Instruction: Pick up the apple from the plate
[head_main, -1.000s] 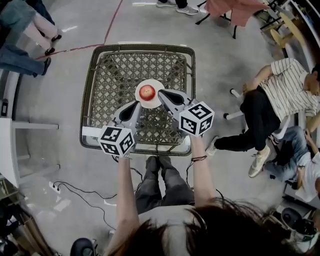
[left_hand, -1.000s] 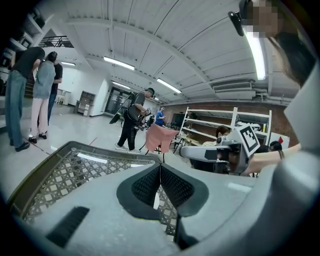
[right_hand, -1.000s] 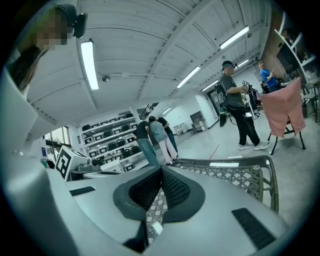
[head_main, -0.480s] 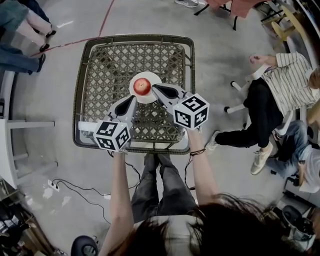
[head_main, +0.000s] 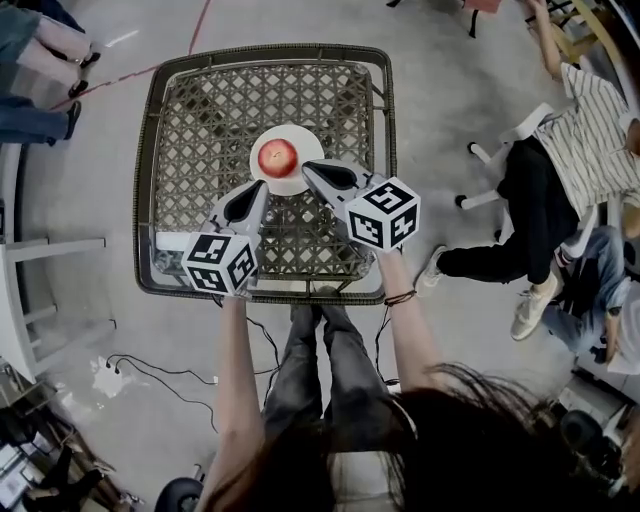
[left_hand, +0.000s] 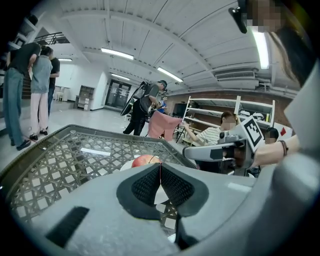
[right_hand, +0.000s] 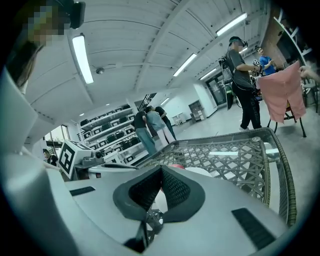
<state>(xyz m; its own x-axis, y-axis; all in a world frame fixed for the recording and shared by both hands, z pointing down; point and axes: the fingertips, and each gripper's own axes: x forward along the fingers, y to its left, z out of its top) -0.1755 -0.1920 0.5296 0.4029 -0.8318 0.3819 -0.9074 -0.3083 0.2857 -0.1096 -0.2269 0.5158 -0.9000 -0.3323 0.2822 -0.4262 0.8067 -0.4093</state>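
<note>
My left gripper (head_main: 258, 188) sits at the apple's (head_main: 278, 157) 7 o'clock, right gripper (head_main: 308, 168) at 4, beside the plate (head_main: 308, 143). Fingers pinched together, empty, so no grab yet.

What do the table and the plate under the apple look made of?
Table: woven wicker or rattan look, brown open lattice in a darker frame; mirrored light streaks suggest a clear glass top. Plate: probably glazed ceramic, plain white and smooth; could be plastic.
</note>
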